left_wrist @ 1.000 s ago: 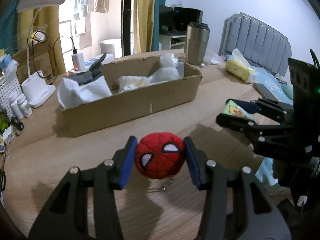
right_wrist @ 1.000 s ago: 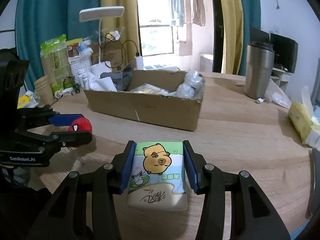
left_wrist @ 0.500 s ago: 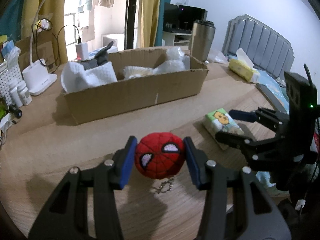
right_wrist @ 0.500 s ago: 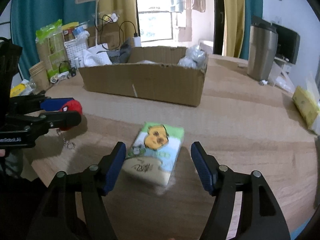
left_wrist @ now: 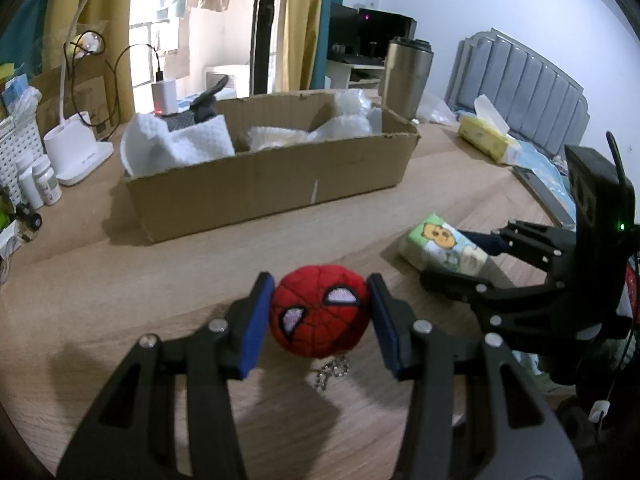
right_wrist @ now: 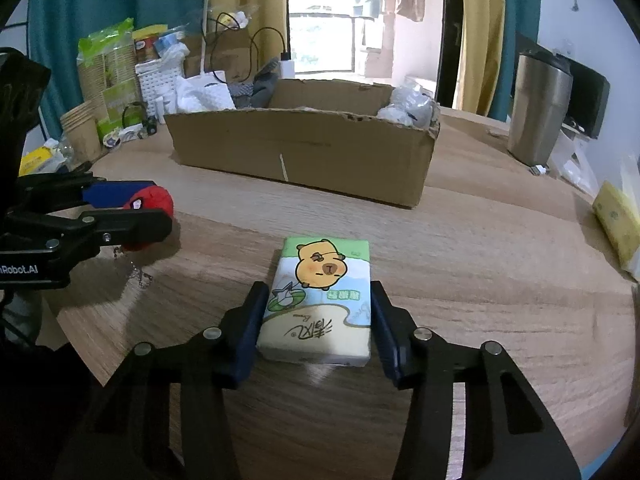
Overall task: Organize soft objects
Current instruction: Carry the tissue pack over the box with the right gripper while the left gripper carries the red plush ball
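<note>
left gripper (left_wrist: 320, 320) clamps its blue pads on both sides of a red spider-mask plush ball (left_wrist: 319, 314), and a small bead chain (left_wrist: 330, 372) hangs from the ball down to the wooden table (left_wrist: 120, 280). right gripper (right_wrist: 316, 324) straddles a tissue pack (right_wrist: 320, 300) printed with a capybara; its jaws have just been closing, with the pack between them, and the blue pads sit against the pack's long sides near its near end. the pack lies flat on the table, in the near middle, with its far end sticking out past the fingertips. in the left wrist view the same pack shows to the right of the plush ball, inside the right gripper's fingers. beyond both, farther across the table, stands an open cardboard box (right_wrist: 304, 152) holding white cloths and crumpled plastic bags. a steel tumbler (right_wrist: 538, 112) stands to the far right of the box, and a white desk lamp (left_wrist: 76, 148) stands to its far left.
</note>
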A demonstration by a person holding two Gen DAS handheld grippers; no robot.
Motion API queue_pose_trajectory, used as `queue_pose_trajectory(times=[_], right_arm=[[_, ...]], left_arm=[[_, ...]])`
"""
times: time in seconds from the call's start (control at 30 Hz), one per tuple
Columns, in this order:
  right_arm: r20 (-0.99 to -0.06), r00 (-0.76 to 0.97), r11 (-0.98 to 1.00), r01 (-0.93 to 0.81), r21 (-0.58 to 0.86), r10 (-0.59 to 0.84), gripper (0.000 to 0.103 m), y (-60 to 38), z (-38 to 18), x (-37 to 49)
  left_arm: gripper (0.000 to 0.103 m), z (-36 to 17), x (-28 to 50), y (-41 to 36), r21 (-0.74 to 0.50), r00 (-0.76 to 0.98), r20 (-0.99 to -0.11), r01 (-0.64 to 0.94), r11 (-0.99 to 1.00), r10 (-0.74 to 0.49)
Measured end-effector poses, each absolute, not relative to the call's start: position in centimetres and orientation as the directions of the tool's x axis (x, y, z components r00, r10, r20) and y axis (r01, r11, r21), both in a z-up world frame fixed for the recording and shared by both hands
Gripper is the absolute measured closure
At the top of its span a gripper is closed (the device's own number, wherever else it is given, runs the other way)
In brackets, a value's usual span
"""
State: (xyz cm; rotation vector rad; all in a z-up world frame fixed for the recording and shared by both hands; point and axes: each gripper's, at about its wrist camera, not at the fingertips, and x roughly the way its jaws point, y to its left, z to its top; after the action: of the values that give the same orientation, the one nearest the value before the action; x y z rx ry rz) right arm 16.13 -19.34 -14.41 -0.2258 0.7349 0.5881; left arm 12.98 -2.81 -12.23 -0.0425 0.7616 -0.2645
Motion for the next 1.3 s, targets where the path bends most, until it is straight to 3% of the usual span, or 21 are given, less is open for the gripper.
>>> queue_pose_trajectory(times=[1.3], right_arm=[[-0.514,0.686,0.79,-0.612,-0.026,0.515,0.053,-18.1,-6.9,19.5]], left_arm=[[0.054,-6.3,15.5,-0.6,-0.101,0.795,-0.567,0.194,0.976,-0.216]])
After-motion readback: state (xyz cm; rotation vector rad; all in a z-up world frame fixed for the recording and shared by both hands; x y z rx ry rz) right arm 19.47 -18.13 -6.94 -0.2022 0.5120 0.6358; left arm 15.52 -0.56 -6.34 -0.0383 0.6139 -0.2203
